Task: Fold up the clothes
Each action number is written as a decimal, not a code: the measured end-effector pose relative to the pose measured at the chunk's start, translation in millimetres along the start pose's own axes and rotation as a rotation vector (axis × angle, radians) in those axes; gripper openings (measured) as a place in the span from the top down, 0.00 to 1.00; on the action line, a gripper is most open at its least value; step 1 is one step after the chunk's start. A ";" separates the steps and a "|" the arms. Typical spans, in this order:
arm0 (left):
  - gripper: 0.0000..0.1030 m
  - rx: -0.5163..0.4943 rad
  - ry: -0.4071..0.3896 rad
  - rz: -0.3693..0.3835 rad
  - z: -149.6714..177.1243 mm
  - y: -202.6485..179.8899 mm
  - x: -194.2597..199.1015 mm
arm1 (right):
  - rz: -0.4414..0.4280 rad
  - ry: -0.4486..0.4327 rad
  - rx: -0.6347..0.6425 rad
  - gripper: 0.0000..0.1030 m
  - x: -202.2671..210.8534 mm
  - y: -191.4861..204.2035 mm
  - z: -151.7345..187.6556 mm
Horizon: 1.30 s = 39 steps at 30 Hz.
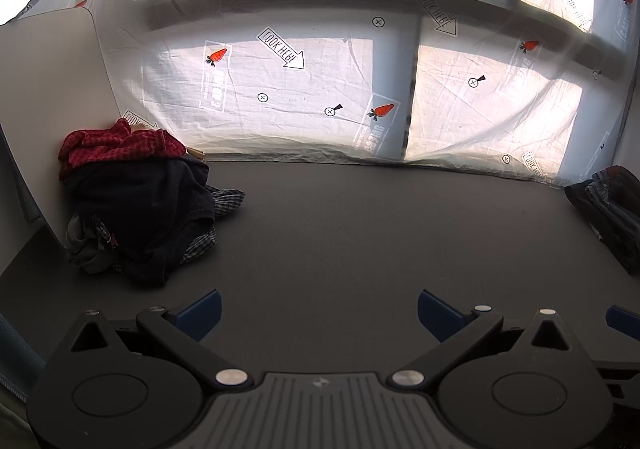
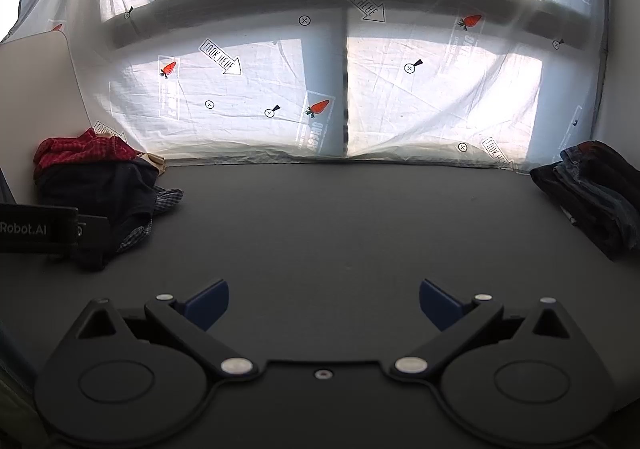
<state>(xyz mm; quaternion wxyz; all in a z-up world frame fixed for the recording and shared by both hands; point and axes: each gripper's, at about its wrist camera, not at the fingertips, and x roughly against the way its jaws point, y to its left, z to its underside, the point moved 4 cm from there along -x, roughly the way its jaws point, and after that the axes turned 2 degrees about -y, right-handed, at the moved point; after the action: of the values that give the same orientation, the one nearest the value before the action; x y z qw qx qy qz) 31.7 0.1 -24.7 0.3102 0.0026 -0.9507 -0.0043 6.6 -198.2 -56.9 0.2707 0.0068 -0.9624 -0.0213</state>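
Between the blue fingertips of our left claw (image 1: 318, 313) we see only bare dark table (image 1: 360, 233); the fingers stand wide apart and hold nothing. Our right claw (image 2: 324, 303) is the same, its blue pads spread wide over the matte grey surface, gripping nothing.

Farther out on the left, a crumpled heap of unfolded clothes (image 1: 140, 205) sits on the table against a pale curved panel (image 1: 44, 89): a red checked garment (image 1: 116, 147) on top, a dark navy one (image 1: 148, 217) beneath it, and a bit of blue-and-white plaid cloth (image 1: 228, 199) poking out at the side. At the far right edge lies a neater stack of dark denim-like clothes (image 2: 592, 193), well apart from the heap.

Behind the table hangs a backlit white sheet printed with orange carrots and "LOOK HERE" arrows (image 1: 280, 89). In the right wrist view, the black body of the left claw, lettered "Robot.AI", enters from the left, in front of the heap.
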 end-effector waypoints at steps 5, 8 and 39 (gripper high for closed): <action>0.00 -0.003 -0.005 -0.002 -1.0 -1.1 -1.1 | -0.004 0.002 -0.002 0.00 -1.1 0.8 -1.7; 0.00 -0.007 -0.004 -0.004 -0.1 -0.1 -2.8 | -0.003 0.002 0.000 0.00 -2.1 0.9 -2.2; 0.00 -0.001 0.013 -0.001 -1.9 1.3 -9.5 | 0.003 0.007 0.010 0.00 -6.8 2.2 -4.8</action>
<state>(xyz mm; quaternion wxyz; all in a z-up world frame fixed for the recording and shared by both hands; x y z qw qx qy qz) 40.5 1.5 -28.7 0.3162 0.0029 -0.9487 -0.0049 15.0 -196.0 -56.2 0.2739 0.0067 -0.9616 -0.0162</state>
